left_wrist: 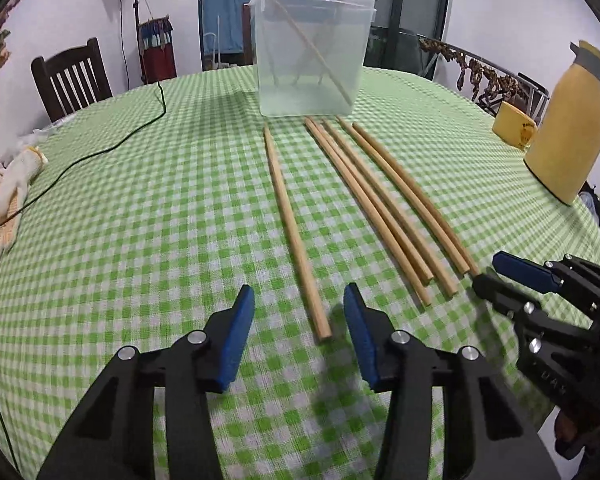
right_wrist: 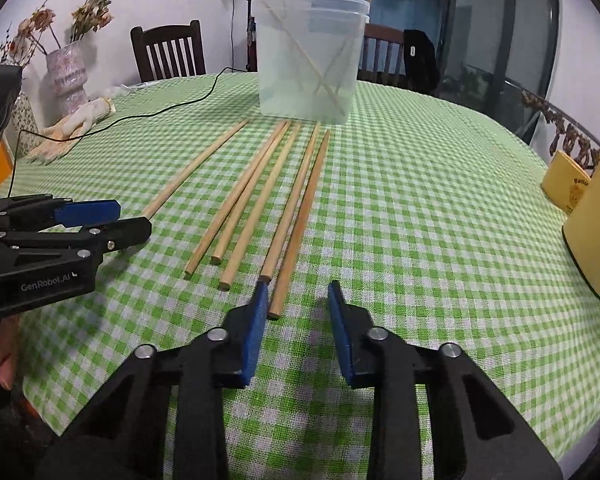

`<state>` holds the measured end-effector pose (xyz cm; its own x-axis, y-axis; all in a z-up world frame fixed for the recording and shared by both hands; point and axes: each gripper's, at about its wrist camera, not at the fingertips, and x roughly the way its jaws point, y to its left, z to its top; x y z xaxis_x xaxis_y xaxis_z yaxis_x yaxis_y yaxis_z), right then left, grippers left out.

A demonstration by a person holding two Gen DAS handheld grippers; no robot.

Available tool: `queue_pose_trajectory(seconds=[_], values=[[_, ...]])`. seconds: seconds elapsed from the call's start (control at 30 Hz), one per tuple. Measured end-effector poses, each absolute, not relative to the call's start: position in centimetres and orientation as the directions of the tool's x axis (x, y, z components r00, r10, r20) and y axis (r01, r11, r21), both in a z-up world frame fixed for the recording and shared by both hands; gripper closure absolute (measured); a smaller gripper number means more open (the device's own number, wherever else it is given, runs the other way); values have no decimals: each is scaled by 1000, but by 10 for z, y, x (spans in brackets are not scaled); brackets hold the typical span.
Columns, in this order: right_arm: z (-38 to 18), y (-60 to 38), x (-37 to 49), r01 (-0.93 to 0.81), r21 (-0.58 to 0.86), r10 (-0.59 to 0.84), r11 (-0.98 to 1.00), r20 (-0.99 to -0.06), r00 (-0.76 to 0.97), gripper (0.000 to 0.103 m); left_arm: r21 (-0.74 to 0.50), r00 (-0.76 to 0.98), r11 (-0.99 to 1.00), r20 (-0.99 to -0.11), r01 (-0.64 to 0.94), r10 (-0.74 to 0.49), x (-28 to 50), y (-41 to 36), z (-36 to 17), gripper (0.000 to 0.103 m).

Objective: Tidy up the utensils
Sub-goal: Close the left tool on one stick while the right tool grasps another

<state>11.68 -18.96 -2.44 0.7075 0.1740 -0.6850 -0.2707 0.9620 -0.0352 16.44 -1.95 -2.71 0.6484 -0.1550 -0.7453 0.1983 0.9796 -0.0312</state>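
Several wooden chopsticks lie on the green checked tablecloth point(left_wrist: 140, 220), pointing toward a clear plastic tub point(left_wrist: 312, 52) point(right_wrist: 310, 56) that holds a few more. One chopstick point(left_wrist: 288, 216) point(right_wrist: 196, 168) lies apart on the left. Its near end sits between the blue pads of my left gripper point(left_wrist: 300, 304), with a gap on both sides. The other chopsticks point(left_wrist: 380, 200) point(right_wrist: 260, 200) lie in a loose row. My right gripper point(right_wrist: 298, 292) point(left_wrist: 488, 270) straddles the near end of the rightmost chopstick point(right_wrist: 300, 220), which lies close to its left pad, unpinched. The left gripper point(right_wrist: 132, 220) shows from the side.
A yellow jug point(left_wrist: 572, 128) and yellow cup point(left_wrist: 516, 124) stand at the table's right edge. A white glove point(left_wrist: 16, 176) and a black cable point(left_wrist: 100, 152) lie on the left. A vase point(right_wrist: 66, 76) and a dark chair point(left_wrist: 72, 76) stand beyond the far-left edge.
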Motion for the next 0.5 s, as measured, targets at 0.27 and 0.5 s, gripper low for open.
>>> queue_pose_trajectory(seconds=[0.27, 0.5], values=[[-24, -191, 111, -264, -40, 166, 964, -684, 710, 95, -44, 632, 981, -759, 191, -157, 157, -15, -23, 100], [-9, -200, 102, -246, -66, 148, 967, -642, 752, 96, -52, 660, 982, -734, 179, -159, 132, -8, -11, 100]])
